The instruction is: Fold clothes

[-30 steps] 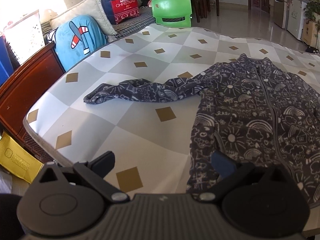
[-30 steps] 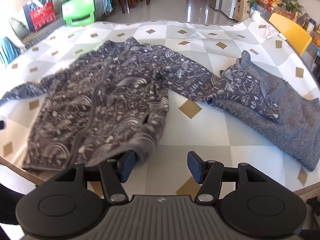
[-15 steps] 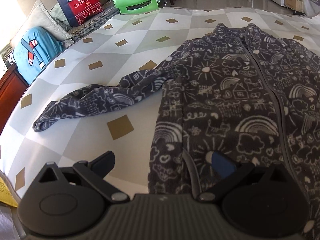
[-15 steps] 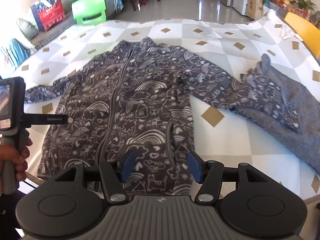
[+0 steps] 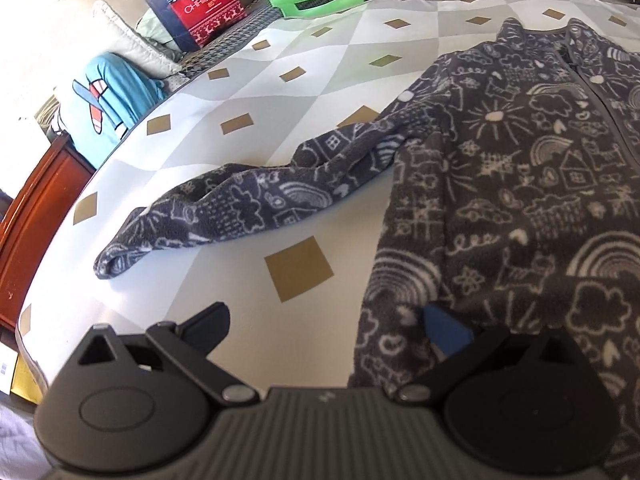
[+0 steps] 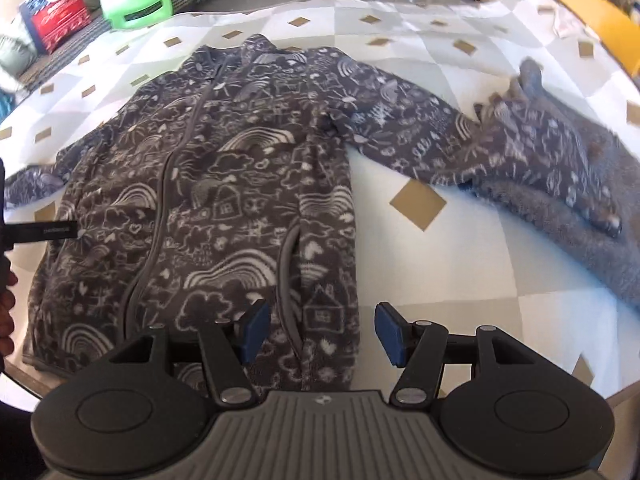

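Looking along the left gripper (image 5: 326, 330), jaws were seen spread wide and empty, straddling the near left hem corner of the fleece jacket (image 5: 520, 208); its sleeve (image 5: 256, 208) ran out leftward over the table (image 5: 248, 92).

In the right view, the right gripper (image 6: 318, 334) was noted half-open, nothing clamped, over the near right hem; the zip axis ran near to far.

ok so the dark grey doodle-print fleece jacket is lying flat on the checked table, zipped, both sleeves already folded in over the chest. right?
Not quite. The dark grey doodle-print fleece jacket lies flat and zipped on the checked table, but both sleeves are spread out sideways, not folded in. The right wrist view shows both; the left wrist view shows one sleeve clearly.
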Demonstrator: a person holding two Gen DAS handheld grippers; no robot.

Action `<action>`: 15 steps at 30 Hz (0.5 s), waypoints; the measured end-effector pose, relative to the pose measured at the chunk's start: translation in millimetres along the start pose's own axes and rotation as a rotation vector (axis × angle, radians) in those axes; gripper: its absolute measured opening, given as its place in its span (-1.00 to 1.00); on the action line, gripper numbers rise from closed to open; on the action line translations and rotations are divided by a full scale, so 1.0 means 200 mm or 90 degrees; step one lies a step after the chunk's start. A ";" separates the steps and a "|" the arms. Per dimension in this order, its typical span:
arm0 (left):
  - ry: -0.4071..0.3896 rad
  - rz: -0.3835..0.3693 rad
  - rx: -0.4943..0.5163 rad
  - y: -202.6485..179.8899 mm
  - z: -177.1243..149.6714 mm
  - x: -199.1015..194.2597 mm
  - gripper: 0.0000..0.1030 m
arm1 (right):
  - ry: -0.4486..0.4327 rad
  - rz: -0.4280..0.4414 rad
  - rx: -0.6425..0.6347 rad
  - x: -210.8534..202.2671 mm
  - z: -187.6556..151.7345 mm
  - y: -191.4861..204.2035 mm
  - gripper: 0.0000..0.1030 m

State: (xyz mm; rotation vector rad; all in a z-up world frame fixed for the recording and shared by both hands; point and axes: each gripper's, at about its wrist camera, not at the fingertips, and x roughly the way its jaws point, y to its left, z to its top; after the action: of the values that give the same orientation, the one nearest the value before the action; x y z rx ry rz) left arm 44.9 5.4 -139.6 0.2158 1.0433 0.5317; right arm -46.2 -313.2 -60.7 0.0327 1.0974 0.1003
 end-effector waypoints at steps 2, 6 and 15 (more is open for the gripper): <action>0.010 -0.016 -0.026 0.03 0.01 0.02 1.00 | 0.011 0.019 0.036 0.03 -0.01 -0.06 0.09; 0.015 -0.026 -0.038 0.05 0.01 -0.01 1.00 | 0.027 0.012 0.033 0.06 -0.04 -0.07 0.09; -0.032 -0.097 -0.014 0.06 -0.01 -0.26 1.00 | 0.048 0.043 0.090 0.09 -0.09 -0.13 0.09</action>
State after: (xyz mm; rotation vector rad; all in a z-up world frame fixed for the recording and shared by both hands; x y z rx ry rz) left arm 18.8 -11.3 -95.3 0.1292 0.9954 0.3981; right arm -52.0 -338.2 -87.5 0.1936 1.1782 0.0852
